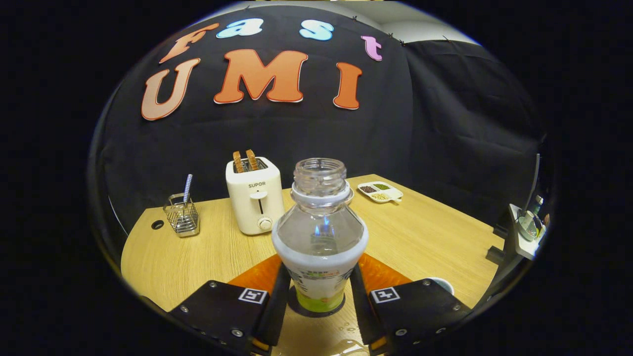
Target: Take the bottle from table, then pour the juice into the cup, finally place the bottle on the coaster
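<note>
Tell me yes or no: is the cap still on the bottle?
No: the bottle, standing on the dark coaster between the fingers of the tongs, has a bare threaded neck with no cap on it.

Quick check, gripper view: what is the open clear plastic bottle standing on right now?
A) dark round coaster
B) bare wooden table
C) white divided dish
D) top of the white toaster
A: the open clear plastic bottle stands upright on the dark round coaster, between the fingers of the gripper, which sit close along its sides; whether they press on it cannot be told.
</note>
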